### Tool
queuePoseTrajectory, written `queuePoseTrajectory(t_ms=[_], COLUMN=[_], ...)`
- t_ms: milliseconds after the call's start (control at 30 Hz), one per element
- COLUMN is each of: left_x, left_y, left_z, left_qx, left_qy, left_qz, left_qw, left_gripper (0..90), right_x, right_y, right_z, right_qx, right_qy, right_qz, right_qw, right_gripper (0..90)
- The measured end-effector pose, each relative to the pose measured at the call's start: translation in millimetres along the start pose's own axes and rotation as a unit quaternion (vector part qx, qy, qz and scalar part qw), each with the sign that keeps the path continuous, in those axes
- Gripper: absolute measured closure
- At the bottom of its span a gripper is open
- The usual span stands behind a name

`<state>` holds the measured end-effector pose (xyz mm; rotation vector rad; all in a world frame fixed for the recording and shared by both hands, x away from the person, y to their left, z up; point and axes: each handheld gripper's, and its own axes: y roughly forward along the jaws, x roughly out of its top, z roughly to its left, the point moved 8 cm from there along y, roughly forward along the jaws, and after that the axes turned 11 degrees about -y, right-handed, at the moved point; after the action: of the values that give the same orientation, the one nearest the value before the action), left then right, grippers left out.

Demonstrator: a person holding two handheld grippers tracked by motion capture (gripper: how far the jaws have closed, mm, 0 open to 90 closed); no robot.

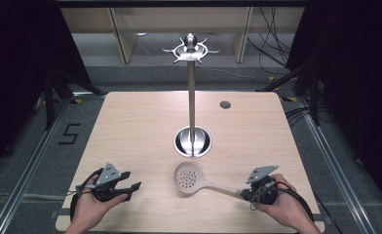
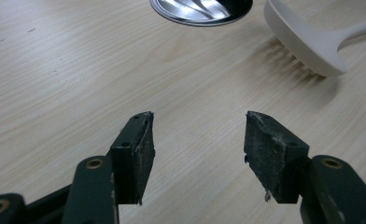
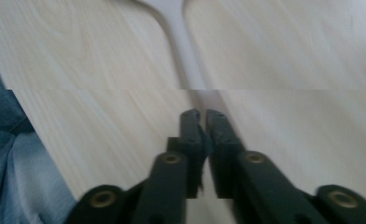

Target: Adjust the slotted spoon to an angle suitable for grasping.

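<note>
The white slotted spoon (image 1: 190, 178) lies near the front of the light wooden table (image 1: 130, 126), its round perforated bowl toward the middle, just in front of the stand's base, and its handle running out to the person's right and slightly toward the front edge. The right gripper (image 1: 247, 193) holds the end of that handle: in the right gripper view its two black jaws are pressed nearly together on the thin white handle (image 3: 181, 51), which runs straight away from the gripper (image 3: 204, 123) toward the top of the picture. The spoon's bowl (image 2: 307, 39) appears at the upper right of the left gripper view, seen from the side, its rim lifted a little off the wood with a striped shadow beneath it. The left gripper (image 1: 130, 187) sits well apart from the spoon, near the front left of the table, held in the person's left hand (image 1: 89, 204); its jaws stand wide with bare wood between the pads (image 2: 141, 149). Behind the spoon rises a metal utensil stand (image 1: 192, 97), a slim pole on a round shiny base (image 1: 193, 141) with a ring of hooks (image 1: 191, 48) at the top. A small dark grommet (image 1: 225, 104) is set into the table farther back on the right.
</note>
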<state>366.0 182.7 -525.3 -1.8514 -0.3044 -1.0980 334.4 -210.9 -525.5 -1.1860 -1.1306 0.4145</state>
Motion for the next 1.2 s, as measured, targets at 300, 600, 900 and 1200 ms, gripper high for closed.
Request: queuePoseTrajectory(t_ms=[300,600,900,1200], left_x=[0.0,1.6,1.9,1.2], left_y=[2.7,-6.8,-3.6,-4.9], left_z=[-1.5,-0.8,-0.2,-0.7], left_qx=[-0.004,-0.003,-0.005,-0.004], left_qy=[0.008,0.002,0.006,0.007], left_qz=[0.009,-0.012,-0.007,-0.005], left_qw=[0.9999,0.9999,0.9999,1.0000], left_gripper=[44.5,44.2,44.0,43.8], right_x=[-18.3,-18.4,-19.4,-13.2], right_y=[7.6,14.8,18.1,25.6], right_z=[0.6,-3.5,-7.5,-44.9], right_qx=[0.024,0.017,0.022,-0.030], right_qy=[0.053,0.132,0.186,0.206], right_qz=[0.063,0.105,0.133,0.121], right_qw=[0.9963,0.9856,0.9732,0.9707], right_gripper=[90.0,90.0,90.0,90.0])
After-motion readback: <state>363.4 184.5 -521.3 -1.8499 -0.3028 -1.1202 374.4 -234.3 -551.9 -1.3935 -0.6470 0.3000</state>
